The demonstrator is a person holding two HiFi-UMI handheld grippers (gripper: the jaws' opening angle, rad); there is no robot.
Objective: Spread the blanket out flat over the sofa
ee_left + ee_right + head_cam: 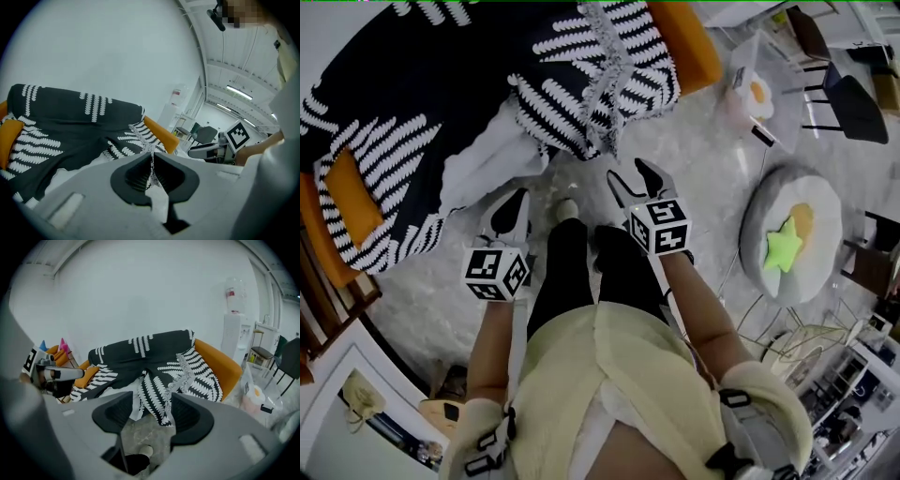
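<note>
The black blanket with white fern stripes lies over the orange sofa, its white underside folded up along the front edge. One corner hangs toward the floor. It also shows in the left gripper view as the blanket on the sofa. My left gripper is held short of that edge, its jaws together with only a thin pale slit between the pads. My right gripper stands open in front of the hanging corner, with only floor and a shoe toe between the pads.
An orange cushion lies on the sofa's left end. A round grey cushion with a green star sits on the floor to the right, near a wire basket. Dark chairs stand at the back right. A water dispenser stands beside the sofa.
</note>
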